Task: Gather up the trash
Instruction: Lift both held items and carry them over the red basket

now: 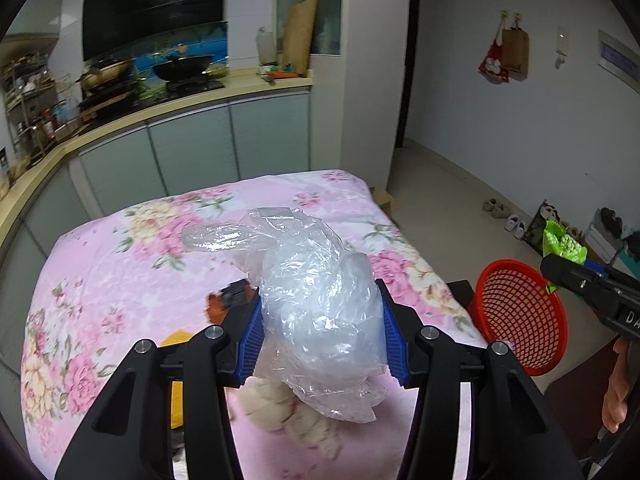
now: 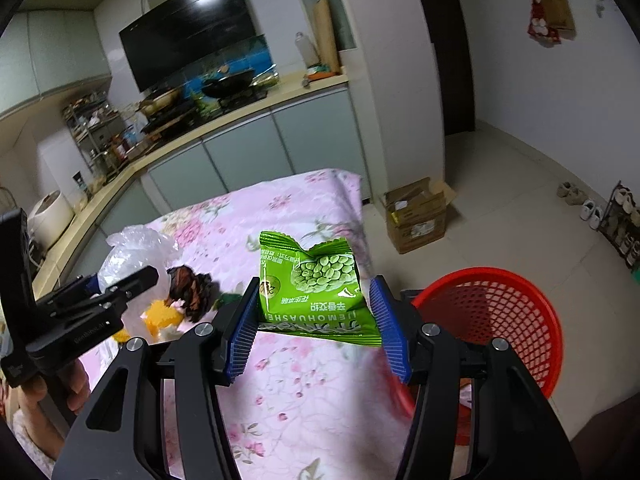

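My left gripper [image 1: 320, 316] is shut on a crumpled clear plastic bag [image 1: 320, 300], its blue pads pressing both sides, above the pink floral tablecloth [image 1: 120, 280]. My right gripper [image 2: 314, 312] is shut on a green snack packet [image 2: 316, 280] printed with green peas, held over the table's right edge. The red mesh basket [image 2: 492, 320] stands on the floor to the right of the table, also seen as the basket [image 1: 520, 316] in the left wrist view. The right gripper [image 1: 560, 272] with the green packet [image 1: 564, 244] shows above the basket's rim there. The left gripper [image 2: 132, 280] holds the plastic bag [image 2: 136, 252].
On the cloth lie a dark brown wrapper [image 2: 192, 288], yellow scraps [image 2: 160, 316] and crumpled pale tissue [image 1: 280, 404]. A cardboard box [image 2: 416, 216] sits on the floor beyond the table. Kitchen counter [image 1: 160, 108] runs behind. Shoes and a rack [image 2: 620, 220] line the right wall.
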`<state>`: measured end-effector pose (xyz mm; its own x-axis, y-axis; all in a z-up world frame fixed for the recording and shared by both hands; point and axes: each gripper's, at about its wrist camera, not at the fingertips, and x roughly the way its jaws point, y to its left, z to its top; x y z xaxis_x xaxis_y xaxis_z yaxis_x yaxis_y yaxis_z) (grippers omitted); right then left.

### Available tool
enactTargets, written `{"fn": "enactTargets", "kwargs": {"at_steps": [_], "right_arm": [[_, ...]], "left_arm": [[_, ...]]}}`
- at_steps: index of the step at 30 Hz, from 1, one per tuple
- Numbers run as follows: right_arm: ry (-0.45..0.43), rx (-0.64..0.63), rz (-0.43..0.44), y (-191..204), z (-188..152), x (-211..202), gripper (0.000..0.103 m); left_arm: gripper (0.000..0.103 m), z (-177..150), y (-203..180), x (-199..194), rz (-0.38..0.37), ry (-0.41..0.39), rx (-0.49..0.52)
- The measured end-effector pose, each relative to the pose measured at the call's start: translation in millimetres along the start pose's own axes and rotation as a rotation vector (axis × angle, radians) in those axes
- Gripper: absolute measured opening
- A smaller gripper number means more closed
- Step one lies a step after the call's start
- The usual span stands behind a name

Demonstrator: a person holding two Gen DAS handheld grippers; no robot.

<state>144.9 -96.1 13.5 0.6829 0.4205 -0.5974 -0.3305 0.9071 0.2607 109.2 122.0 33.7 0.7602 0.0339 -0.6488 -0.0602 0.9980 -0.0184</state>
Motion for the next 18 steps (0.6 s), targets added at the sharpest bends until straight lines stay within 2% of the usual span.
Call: {"fn": "enactTargets", "kwargs": {"at_steps": [18], "right_arm": [[-0.037, 0.127, -0.132, -71, -1, -29, 0.053]], "left_arm": [[0.049, 8, -100, 39, -0.159, 0.051, 0.149]]}}
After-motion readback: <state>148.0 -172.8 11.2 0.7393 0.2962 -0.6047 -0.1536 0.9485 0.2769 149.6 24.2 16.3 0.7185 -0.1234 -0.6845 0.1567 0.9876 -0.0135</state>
